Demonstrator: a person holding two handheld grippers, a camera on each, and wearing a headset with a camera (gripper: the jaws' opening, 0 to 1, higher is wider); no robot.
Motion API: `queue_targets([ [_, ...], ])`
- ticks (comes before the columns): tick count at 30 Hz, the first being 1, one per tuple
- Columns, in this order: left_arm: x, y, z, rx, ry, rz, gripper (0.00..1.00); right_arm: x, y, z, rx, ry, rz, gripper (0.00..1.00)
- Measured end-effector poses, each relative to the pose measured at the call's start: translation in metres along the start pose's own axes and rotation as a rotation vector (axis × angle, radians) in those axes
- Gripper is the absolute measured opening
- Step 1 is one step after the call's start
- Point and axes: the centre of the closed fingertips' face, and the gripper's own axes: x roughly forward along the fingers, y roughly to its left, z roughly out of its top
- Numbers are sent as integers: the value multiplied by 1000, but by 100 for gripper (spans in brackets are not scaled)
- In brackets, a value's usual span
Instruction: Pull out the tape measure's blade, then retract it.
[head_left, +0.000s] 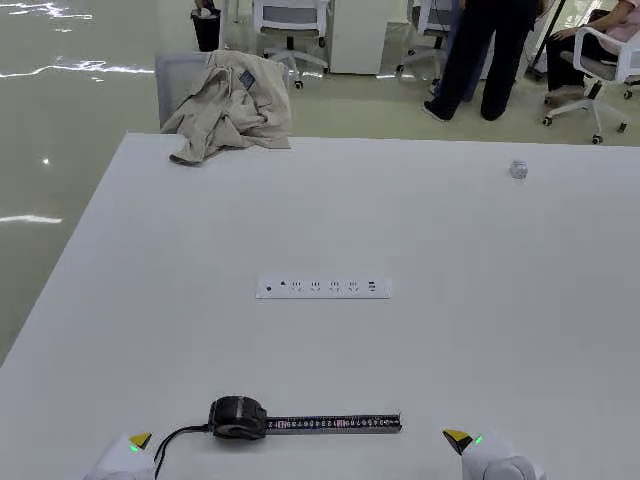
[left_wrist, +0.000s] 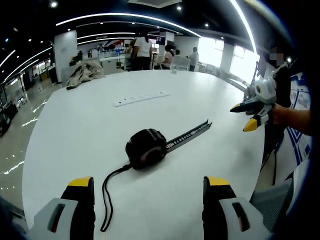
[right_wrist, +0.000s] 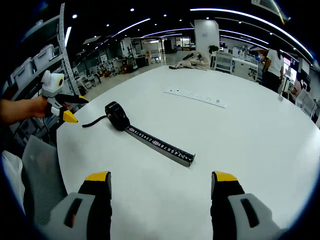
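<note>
A black tape measure (head_left: 238, 417) lies on the white table near its front edge, with a short length of blade (head_left: 335, 423) pulled out to the right and a black wrist cord trailing left. My left gripper (left_wrist: 149, 189) hangs open just short of the case (left_wrist: 145, 148), nothing between its fingers. My right gripper (right_wrist: 162, 183) is open too, a little before the blade's tip (right_wrist: 186, 159). In the head view the left gripper (head_left: 128, 452) sits at the bottom left and the right gripper (head_left: 470, 447) at the bottom right.
A white power strip (head_left: 323, 288) is set into the table's middle. A beige jacket (head_left: 228, 105) is draped over a chair at the far left edge. A small crumpled object (head_left: 518, 169) lies far right. People and office chairs stand beyond the table.
</note>
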Motion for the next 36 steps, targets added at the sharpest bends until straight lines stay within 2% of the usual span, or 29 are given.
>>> queue_targets([
  [7,-8,-2,-2,-52,-8,25,91,-5,9,3,18,-18,-11,87],
  [13,-12,-7,-4,-62,-12,45,93,-13,14,6,26,-35,-37,89],
  [18,-20,-9,-3,-93,-25,69,93,-23,19,11,29,-54,-66,90],
  [23,-25,-10,-7,-129,-27,84,95,-28,27,11,43,-57,-74,93],
  [28,-31,-16,-11,-145,-24,91,95,-33,37,12,43,-57,-76,93],
  [32,-37,-16,-11,-164,-32,110,96,-37,44,10,41,-48,-79,94],
  [35,-43,-14,-12,-159,-28,130,97,-41,47,9,52,-46,-83,94],
  [36,-44,-11,-10,-163,-39,149,97,-42,48,9,55,-47,-87,95],
])
